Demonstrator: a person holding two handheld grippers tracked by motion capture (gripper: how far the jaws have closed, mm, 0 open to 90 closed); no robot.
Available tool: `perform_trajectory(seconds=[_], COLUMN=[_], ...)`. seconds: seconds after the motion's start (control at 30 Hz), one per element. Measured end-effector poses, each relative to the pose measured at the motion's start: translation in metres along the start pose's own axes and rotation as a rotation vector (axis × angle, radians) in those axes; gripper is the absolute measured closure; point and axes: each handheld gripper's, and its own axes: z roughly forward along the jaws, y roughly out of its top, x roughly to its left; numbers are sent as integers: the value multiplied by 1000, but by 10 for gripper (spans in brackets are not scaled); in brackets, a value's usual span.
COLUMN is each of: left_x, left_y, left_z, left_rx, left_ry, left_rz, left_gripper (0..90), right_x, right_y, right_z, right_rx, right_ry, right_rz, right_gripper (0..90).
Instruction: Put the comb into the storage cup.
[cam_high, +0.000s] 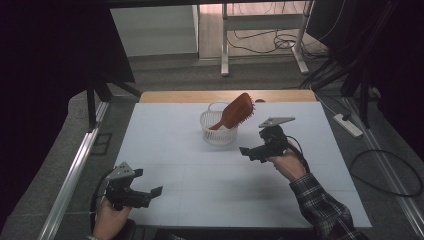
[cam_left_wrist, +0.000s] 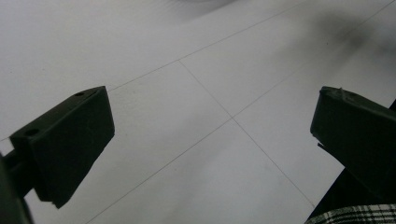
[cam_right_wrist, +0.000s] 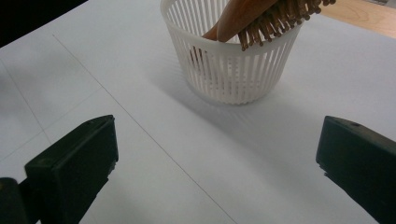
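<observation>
- Two things make up the work on the white tabletop (cam_high: 200, 180): a white slatted basket and a wooden hairbrush, and both sit toward the far edge, near its middle.
- Largest is the tabletop itself, bare apart from thin seam lines; a strip of wood shows along its far edge.
- Next, the slatted basket (cam_high: 218, 129) stands upright, a little inside the far edge; the right gripper view shows it (cam_right_wrist: 233, 70) close ahead, resting flat on the surface.
- Inside it, the hairbrush (cam_high: 234, 112) stands handle-down, its head leaning out over the rim toward the far right corner; its bristles (cam_right_wrist: 275, 21) hang over the rim on that side.
- Judging by that, the main step looks done: the brush is in the basket and nothing grips it.
- The right gripper (cam_high: 248, 152) hovers just on the near right side of the basket, apart from it, jaws spread wide with nothing between them; in its own view only bare tabletop lies in the gap.
- The left gripper (cam_high: 155, 192) sits near the near left corner, well apart from the basket, jaws likewise wide and empty over the seam lines (cam_left_wrist: 232, 118).
- What is left, I judge, is little: perhaps drawing the right hand back toward the near edge.
</observation>
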Motion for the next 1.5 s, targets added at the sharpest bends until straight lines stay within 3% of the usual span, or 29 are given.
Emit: perform_trajectory(seconds=[0.87, 1.1, 1.5], left_x=[1, 2, 2], left_y=[0, 0, 0], left_z=[0, 0, 0], left_rx=[2, 2, 0], left_ry=[-6, -10, -13], left_rz=[-10, -13, -18], left_gripper=[2, 3, 3], right_x=[-3, -4, -7], right_y=[-17, -22, -29], right_z=[-20, -24, -31], right_rx=[5, 16, 18], right_ry=[-25, 2, -10], right_rz=[5, 21, 26], right_gripper=[0, 0, 0])
